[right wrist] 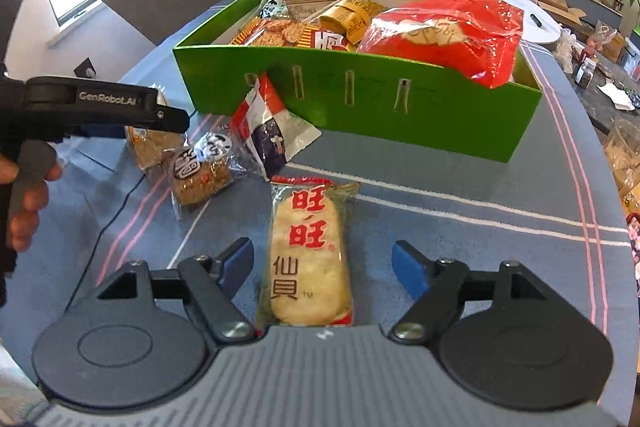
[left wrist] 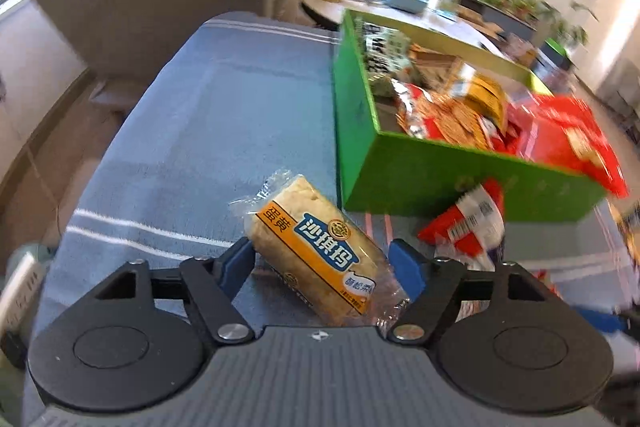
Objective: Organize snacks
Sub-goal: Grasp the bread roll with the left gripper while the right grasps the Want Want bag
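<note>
One green box (right wrist: 360, 107) stands on the blue striped tablecloth (right wrist: 460, 187), toward the far side of the table; it is open at the top and heaped with snacks: one big red bag (right wrist: 448, 35) at its right end that bulges above the rim, a packet of round crackers (right wrist: 276, 31) at the near left, a yellow packet (right wrist: 352, 13) behind it, and further packs at the far left corner too crowded to count.

Outside the box lie five loose packs; a red, white and dark blue packet (right wrist: 268, 131) leans against the box's near wall; just left of it lies a brown bar in clear wrap (right wrist: 200, 175), and a further brown pack (right wrist: 148, 143) sits partly hidden under the other gripper's arm; nearer, alone on the cloth, lies a rice cracker pack (right wrist: 308, 255) with red characters, lengthwise between the blue pads of the right gripper (right wrist: 323, 265); its jaws are spread wide and both pads stand clear of the pack.

The fifth pack, a yellow-labelled cake bar (left wrist: 316, 251) in clear wrap, lies left of the box's near corner, slantwise between the fingers of the left gripper (left wrist: 322, 261); the left pad (left wrist: 236, 263) meets the wrapper's edge, the right pad stands just apart, so the jaws are part open and not pinching; a hand (right wrist: 24, 203) holds that gripper's handle at the left edge.
</note>
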Tool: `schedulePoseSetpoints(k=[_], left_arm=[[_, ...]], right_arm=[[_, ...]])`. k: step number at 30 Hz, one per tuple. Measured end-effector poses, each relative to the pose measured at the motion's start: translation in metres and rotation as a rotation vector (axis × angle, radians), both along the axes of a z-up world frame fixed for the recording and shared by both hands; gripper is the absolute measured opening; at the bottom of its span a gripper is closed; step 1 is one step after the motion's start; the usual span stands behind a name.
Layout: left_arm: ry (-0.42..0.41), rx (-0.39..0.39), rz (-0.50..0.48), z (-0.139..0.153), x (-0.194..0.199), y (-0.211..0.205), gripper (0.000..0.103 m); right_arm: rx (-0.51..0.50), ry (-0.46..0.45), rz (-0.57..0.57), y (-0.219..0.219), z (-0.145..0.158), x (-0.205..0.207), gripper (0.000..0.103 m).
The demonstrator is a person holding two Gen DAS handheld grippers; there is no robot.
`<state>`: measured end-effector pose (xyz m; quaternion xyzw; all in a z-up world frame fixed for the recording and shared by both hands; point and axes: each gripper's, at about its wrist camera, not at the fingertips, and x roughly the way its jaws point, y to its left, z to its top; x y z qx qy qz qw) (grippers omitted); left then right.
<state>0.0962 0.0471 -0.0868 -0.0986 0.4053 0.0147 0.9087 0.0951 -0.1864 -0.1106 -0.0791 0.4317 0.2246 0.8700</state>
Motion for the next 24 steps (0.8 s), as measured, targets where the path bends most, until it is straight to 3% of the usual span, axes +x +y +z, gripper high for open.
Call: schedulePoseSetpoints(k=[3,7,9,13,19,24], left_arm=[[0.005,0.041,-0.086,0.003,-0.011,0.002,0.070],[0.018,0.077,-0.269,0.007,-0.032,0.001,0.070],[0.019,0.096,-0.312,0.008,-0.039,0.001,0.072],[0.019,0.102,-0.243,0.013,-0.044,0.004,0.078],[-0.002,-0.024,-0.133,0.025,-0.043,0.010,0.089],[0.067,0.057,-0.081,0.007,-0.030,-0.002,0.089]], right_arm=[[-0.004,-0.008,0.003,-0.001,0.002,0.000,0.086],[0.036,-0.007,-0.021,-0.005,0.005,0.002,0.086],[0.040,-0.012,-0.034,-0.004,0.006,0.002,0.086],[0.047,-0.007,-0.041,-0.002,0.006,0.003,0.086],[0.042,0.002,-0.040,0.000,0.003,0.005,0.086],[0.054,0.002,-0.049,-0.002,0.003,0.005,0.086]])
